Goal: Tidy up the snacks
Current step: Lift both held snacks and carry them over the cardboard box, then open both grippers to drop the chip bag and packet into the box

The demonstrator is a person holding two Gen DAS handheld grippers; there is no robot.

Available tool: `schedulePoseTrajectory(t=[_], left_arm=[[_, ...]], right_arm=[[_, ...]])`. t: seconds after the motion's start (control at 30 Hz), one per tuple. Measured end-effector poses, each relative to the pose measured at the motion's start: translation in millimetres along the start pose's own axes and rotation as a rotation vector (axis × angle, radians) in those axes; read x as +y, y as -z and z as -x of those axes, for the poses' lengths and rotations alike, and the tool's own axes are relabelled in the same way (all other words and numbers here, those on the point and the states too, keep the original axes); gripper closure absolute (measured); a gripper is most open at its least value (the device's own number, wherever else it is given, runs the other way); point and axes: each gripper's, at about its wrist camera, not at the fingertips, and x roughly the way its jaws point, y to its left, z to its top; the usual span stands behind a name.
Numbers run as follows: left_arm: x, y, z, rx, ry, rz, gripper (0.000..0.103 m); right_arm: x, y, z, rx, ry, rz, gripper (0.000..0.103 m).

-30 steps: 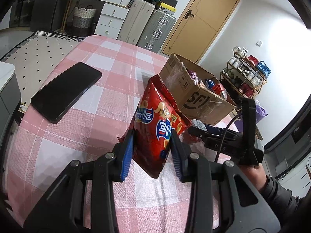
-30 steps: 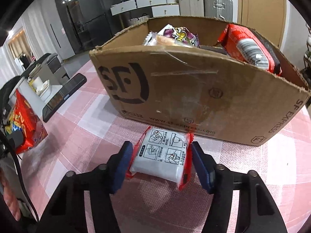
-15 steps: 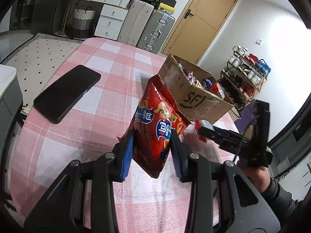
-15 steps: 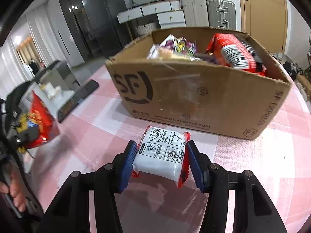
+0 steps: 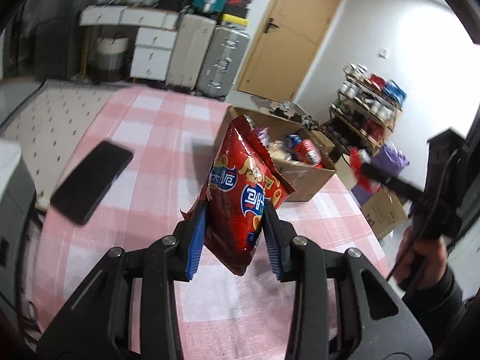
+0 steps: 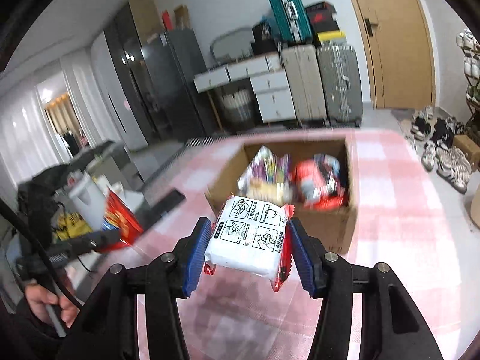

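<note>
Left-wrist view: the left gripper (image 5: 234, 225) is pinching a red chip bag (image 5: 240, 186) between its blue pads (image 5: 196, 240), the bag standing upright and hanging clear of the pink checked table (image 5: 135, 180). Beyond the bag the open cardboard box (image 5: 303, 180) is sitting on the table, snacks showing over its rim. A black phone (image 5: 90, 180) is lying flat on the table, well to the left of the box. To the right of the box, blurred, the right gripper (image 5: 360, 168) is holding a red-edged packet in the air, a hand (image 5: 420, 258) gripping its handle.

Right-wrist view: the right gripper (image 6: 247, 243) is squeezing a white packet (image 6: 250, 237) with red crimped ends and printed diagrams, both pads pressing on its sides, lifted off the table (image 6: 405, 210). Just behind the packet the box (image 6: 330, 228) is lying open, holding purple and red packs. Left of the box, the left gripper (image 6: 120, 234) is carrying the chip bag (image 6: 120, 219), blurred.
</note>
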Motion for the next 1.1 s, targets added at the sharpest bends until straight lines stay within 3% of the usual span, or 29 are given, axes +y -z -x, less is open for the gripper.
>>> schedulePoseTrajectory(t=[0.27, 0.63, 0.87, 1.1], left_arm=[[-47, -59, 25, -0.084, 0.095, -0.067, 0.070], [-110, -136, 21, -0.114, 0.126, -0.140, 0.070], [-127, -173, -15, -0.087, 0.106, -0.149, 0.070], [-125, -186, -79, -0.039, 0.042, -0.174, 0.069]], right_arm=[[0, -61, 83, -0.122, -0.027, 0.036, 0.050], [22, -148, 109, -0.189, -0.045, 0.116, 0.050], [15, -198, 85, -0.170, -0.055, 0.118, 0.050], [-16, -202, 4, -0.044, -0.021, 0.075, 0.050]])
